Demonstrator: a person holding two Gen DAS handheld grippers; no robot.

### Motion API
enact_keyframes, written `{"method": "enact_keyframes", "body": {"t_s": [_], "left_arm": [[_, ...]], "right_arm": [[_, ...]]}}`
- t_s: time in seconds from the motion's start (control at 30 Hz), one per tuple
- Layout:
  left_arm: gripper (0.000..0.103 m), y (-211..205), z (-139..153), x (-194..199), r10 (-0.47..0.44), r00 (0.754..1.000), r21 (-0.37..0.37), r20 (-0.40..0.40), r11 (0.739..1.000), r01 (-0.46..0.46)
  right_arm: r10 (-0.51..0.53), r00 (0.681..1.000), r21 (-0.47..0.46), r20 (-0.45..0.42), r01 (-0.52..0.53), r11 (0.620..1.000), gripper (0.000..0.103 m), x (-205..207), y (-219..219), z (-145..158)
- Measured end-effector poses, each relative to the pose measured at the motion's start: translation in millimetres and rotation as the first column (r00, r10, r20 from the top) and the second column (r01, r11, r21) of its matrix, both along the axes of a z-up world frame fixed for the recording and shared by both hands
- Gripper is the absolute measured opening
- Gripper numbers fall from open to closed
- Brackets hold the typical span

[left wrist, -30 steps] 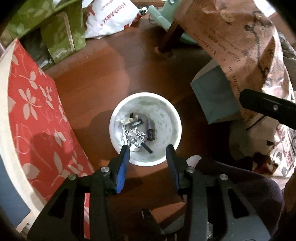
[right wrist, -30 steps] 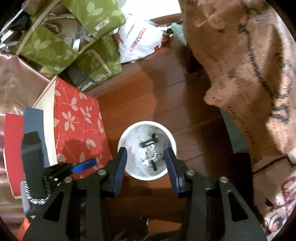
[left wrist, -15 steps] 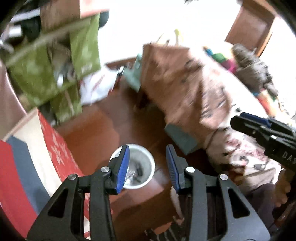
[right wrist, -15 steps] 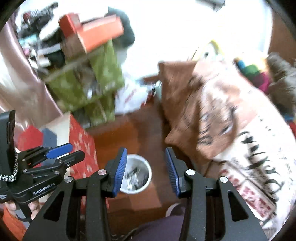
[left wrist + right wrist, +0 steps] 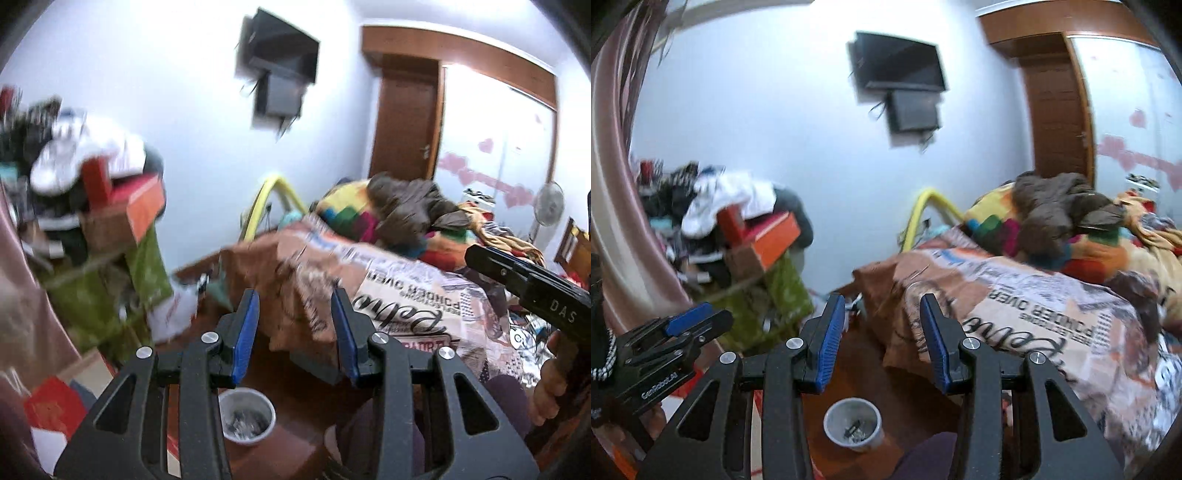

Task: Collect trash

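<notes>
Grippers: left gripper (image 5: 293, 325) and right gripper (image 5: 882, 326) both stand released, blue pads apart with nothing between them.
Trash cup: one white cup (image 5: 854, 424) with small dark and pale scraps inside stands on the wooden floor (image 5: 871, 354), below and just behind the fingertips of each gripper, apart from both.
Ahead, right of the grippers: one bed under a newspaper-print cover (image 5: 1027, 314), its brown corner hanging toward the floor; a multicoloured blanket (image 5: 351, 218) and a brown garment (image 5: 1060, 206) are heaped on it.
Ahead, left: a blurred pile of boxes and clothes, with one orange box (image 5: 772, 236) on a green leaf-print bag (image 5: 786, 291).
Wall beyond: two dark screens (image 5: 905, 85), one below the other; one wooden door (image 5: 1060, 110) to the right.
Near the left gripper: one white plastic bag (image 5: 173, 314) on the floor.
</notes>
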State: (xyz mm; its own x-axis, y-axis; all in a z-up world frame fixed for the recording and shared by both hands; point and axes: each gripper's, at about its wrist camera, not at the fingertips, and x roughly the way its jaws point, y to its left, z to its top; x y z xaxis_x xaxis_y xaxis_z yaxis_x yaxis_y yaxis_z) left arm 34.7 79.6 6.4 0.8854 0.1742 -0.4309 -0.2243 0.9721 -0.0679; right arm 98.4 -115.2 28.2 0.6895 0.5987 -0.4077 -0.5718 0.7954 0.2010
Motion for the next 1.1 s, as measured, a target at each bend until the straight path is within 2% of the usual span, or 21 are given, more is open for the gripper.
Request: {"method": "enact_keyframes", "body": {"t_s": [0.1,0.2,0.23,0.27,0.3,0.37,0.43,0.47,0.53,0.77,1.1], "left_arm": [[0.043,-19,15,-23,-0.038,0.999,0.037,0.039,0.999,0.036],[0.05,-32,24,-40,-0.065,0.996,0.056,0.068,0.997,0.061],[0.057,-37,26,-46,-0.075,0.994,0.059,0.079,0.996,0.07],[0.068,-40,28,-51,-0.081,0.993,0.059,0.087,0.995,0.076],[0.073,-42,30,-55,-0.085,0.992,0.055,0.095,0.995,0.08],[0.092,-45,33,-63,-0.097,0.989,0.05,0.11,0.995,0.092],[0.1,-48,33,-68,-0.1,0.988,0.058,0.117,0.994,0.093],[0.1,-50,33,-70,-0.101,0.988,0.064,0.119,0.994,0.094],[0.101,-53,32,-72,-0.11,0.987,0.072,0.118,0.992,0.102],[0.102,-62,25,-73,-0.152,0.983,0.062,0.102,0.987,0.146],[0.102,-61,20,-66,-0.165,0.982,0.021,0.094,0.986,0.164]], "right_arm": [[-0.069,0.997,0.011,0.035,0.069,0.998,0.039,-19,-15,8],[-0.123,0.991,0.029,0.052,0.122,0.992,0.042,-34,-30,13],[-0.138,0.989,0.035,0.054,0.136,0.99,0.047,-39,-34,14],[-0.16,0.985,0.042,0.061,0.157,0.987,0.055,-45,-40,15],[-0.186,0.98,0.048,0.073,0.183,0.982,0.06,-50,-42,16],[-0.222,0.971,0.049,0.094,0.218,0.975,0.079,-61,-48,18],[-0.258,0.96,0.046,0.108,0.254,0.966,0.09,-68,-53,19],[-0.27,0.956,0.046,0.111,0.267,0.963,0.097,-71,-55,19],[-0.309,0.943,0.042,0.126,0.306,0.951,0.103,-74,-58,20],[-0.372,0.916,-0.006,0.151,0.377,0.926,0.103,-81,-61,16],[-0.382,0.908,-0.033,0.173,0.393,0.919,0.103,-85,-64,14]]}}
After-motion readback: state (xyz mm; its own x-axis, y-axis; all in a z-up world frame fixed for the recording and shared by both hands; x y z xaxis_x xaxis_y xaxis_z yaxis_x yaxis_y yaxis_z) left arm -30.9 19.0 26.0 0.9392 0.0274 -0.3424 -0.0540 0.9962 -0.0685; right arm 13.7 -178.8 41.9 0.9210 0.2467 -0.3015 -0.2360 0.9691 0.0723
